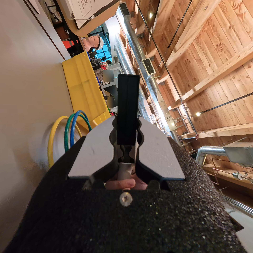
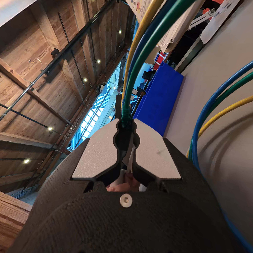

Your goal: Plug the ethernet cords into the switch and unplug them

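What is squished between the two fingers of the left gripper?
A flat black box, probably the switch, stands clamped between the left gripper fingers, sticking out past their tips. The left wrist view shows this.

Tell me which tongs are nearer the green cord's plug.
Right. The right tongs are shut on the green cord's plug; the left tongs clamp the black switch, no plug visible there.

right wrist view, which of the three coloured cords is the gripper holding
The green cord: its ribbed plug end sits between the closed fingers of the right gripper. The yellow cord and blue cord pass behind it, ungripped.
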{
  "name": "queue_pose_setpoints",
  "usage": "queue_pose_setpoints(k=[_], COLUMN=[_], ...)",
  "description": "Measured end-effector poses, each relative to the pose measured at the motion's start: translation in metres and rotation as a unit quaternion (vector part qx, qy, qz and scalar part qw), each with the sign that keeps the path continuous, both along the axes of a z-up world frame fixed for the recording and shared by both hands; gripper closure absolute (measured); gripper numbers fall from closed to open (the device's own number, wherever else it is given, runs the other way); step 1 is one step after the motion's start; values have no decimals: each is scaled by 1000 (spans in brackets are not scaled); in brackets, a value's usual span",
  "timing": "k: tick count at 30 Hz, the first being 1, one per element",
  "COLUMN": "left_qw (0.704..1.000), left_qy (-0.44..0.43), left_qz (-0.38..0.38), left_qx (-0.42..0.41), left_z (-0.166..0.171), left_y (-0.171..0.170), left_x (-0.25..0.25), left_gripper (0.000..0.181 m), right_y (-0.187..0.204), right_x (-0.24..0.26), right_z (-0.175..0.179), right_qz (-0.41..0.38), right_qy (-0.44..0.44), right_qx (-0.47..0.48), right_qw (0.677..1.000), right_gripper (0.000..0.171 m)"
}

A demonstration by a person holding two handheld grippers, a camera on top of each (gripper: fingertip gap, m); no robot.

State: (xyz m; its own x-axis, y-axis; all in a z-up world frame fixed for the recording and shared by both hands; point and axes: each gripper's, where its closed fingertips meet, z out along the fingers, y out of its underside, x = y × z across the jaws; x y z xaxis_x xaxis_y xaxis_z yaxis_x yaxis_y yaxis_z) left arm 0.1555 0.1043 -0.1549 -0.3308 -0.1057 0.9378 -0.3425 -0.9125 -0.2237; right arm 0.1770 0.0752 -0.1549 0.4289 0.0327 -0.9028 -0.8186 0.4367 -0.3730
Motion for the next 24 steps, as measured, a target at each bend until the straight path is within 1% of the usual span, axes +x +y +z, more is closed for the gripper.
queue_pose_setpoints(k=[3, 5, 8, 10, 14, 18, 24], left_qw=[1000, 1000, 999, 997, 995, 996, 995], left_qy=[-4, -12, -10, -8, -15, -31, -25], left_qz=[3, 1, -1, 5, -8, -13, -11], left_qx=[11, 20, 52, 72, 98, 86, 100], left_z=[-3, -4, -9, -12, -14, -11, -15], left_y=[-3, -5, -6, -4, -6, -7, -8], left_x=[0, 0, 1, 1, 1, -1, -1], left_gripper=[155, 155, 155, 155, 155, 155, 155], right_y=[-1, -1, 1, 2, 2, 2, 1], right_x=[2, 5, 7, 6, 6, 6, 5], right_z=[-3, -3, -9, -14, -14, -10, -15], right_qz=[-3, -4, 3, 14, 16, 17, 22], right_qy=[-12, -6, 3, -6, 7, 1, 5], right_qx=[-9, 2, 3, -11, 19, 22, 25], right_qw=[1000, 1000, 1000, 1000, 1000, 1000, 999], right_gripper=[157, 156, 156, 156, 156, 156, 156])
